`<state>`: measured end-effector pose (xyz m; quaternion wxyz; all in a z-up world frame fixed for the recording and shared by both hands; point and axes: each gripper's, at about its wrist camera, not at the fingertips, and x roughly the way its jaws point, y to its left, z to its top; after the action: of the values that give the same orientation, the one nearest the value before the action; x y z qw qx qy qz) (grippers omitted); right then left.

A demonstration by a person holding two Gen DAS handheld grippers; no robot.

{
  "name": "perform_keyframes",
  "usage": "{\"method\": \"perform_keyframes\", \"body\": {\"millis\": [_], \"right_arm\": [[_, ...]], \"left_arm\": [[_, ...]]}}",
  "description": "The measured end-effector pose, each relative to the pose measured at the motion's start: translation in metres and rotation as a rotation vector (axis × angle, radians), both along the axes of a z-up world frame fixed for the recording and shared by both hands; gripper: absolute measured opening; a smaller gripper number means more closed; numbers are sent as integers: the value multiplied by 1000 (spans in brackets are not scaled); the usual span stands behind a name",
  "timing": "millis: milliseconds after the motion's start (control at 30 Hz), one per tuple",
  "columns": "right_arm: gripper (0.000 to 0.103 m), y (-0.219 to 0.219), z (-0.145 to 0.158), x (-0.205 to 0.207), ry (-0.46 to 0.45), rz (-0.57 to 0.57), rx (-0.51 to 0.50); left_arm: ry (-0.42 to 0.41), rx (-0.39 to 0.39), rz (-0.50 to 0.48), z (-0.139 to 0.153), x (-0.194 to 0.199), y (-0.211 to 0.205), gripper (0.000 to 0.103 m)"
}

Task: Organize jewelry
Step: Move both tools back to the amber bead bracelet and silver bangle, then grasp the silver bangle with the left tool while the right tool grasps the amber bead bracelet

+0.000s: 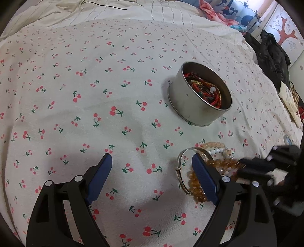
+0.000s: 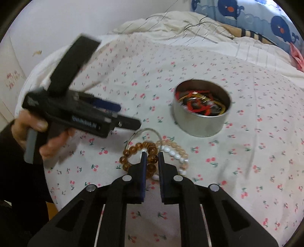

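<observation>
While the amber bead bracelet [image 2: 150, 154] lies in the little heap of jewelry on the bed, I have my right tongs [image 2: 152, 157] pinched on it, the two blue pads nearly together with a couple of its beads caught between them. Touching it on the right are a peach bead bracelet [image 2: 177, 147] and a white bead bracelet [image 2: 173, 153], and a thin silver bangle [image 2: 141, 131] curves round the far side of the heap, partly under the beads. From my left wrist view the same heap sits just beside my right-hand pad, the bangle [image 1: 182, 171] showing clearly and the amber beads [image 1: 197, 191] half hidden behind that pad.

My left tongs [image 1: 150, 161] are spread wide over bare sheet with nothing between the pads; a hand [image 2: 36, 133] with a dark sleeve holds that tool at the left of the right wrist view, blurred.

Beyond the heap, well apart from it, a round metal tin [image 2: 201, 121] stands upright and open, with a tangle of red, gold and dark cords and beads [image 1: 207, 91] inside it.

Everything rests on a white sheet printed with cherries [image 1: 95, 95], a striped cream quilt [image 1: 133, 13] bunched behind it, dark clothing [image 1: 271, 55] at the far right edge and a whale-print pillow [image 2: 266, 20] at the head of the bed
</observation>
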<state>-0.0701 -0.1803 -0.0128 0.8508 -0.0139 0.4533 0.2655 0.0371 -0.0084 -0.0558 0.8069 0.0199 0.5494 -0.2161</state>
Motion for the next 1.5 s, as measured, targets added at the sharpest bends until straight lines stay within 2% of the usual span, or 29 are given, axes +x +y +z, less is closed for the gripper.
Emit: {"method": "perform_keyframes", "body": {"millis": [167,267,367,433,467,500,533,567,600,700,767,833,867,933,967,1067,1133,1167,1233,1367,1433,1500], "right_arm": [[12,-38,2,3,-8,-120,-54],[12,-62,-1,7,21,-202,-56],[12,-76,-11,13,57,-268,-112],[12,-82,-19,17,96,-302,-124],[17,-85,-21,19,102,-311,-122],[23,-88,-22,20,107,-322,-113],[38,-88,-22,20,99,-327,-105],[45,-88,-21,20,93,-329,-102],[45,-87,-21,20,90,-323,-105],[45,-81,-31,22,108,-308,-126],[45,-78,-36,23,109,-300,-157],[42,-75,-38,23,104,-295,-177],[29,-74,-36,23,97,-296,-184],[13,-75,-31,21,67,-307,-189],[12,-77,-27,21,49,-319,-179],[12,-83,-21,22,22,-352,-161],[14,-85,-25,27,49,-366,-149],[33,-85,-26,28,62,-362,-131],[55,-83,-24,26,40,-350,-120],[54,-72,-31,28,37,-314,-150],[46,-65,-43,34,72,-301,-208],[31,-60,-43,32,54,-285,-242]], "left_arm": [[-22,63,-35,-7,-7,-16,82],[-59,121,-64,-12,-14,-27,82],[-95,157,-77,-14,-20,-36,82],[-112,167,-89,-14,-22,-40,74],[-121,171,-96,-14,-24,-42,64],[-127,170,-101,-12,-26,-42,54],[-129,162,-113,-11,-27,-43,47],[-131,161,-118,-10,-27,-44,35],[-130,155,-123,-8,-27,-44,24],[-131,141,-136,-6,-27,-45,10],[-129,129,-142,-3,-29,-43,6],[-130,115,-140,0,-28,-40,6],[-133,111,-138,1,-28,-39,6],[-155,107,-120,8,-27,-33,6],[-169,101,-102,12,-25,-28,6],[-176,102,-50,15,-17,-16,6],[-140,125,-38,4,-12,-13,6],[-122,133,-38,-2,-11,-13,6],[-109,148,-43,-7,-10,-16,7],[-103,138,-40,-7,-10,-16,14],[-105,143,-41,-8,-10,-16,14],[-102,141,-41,-7,-10,-17,15]]}}
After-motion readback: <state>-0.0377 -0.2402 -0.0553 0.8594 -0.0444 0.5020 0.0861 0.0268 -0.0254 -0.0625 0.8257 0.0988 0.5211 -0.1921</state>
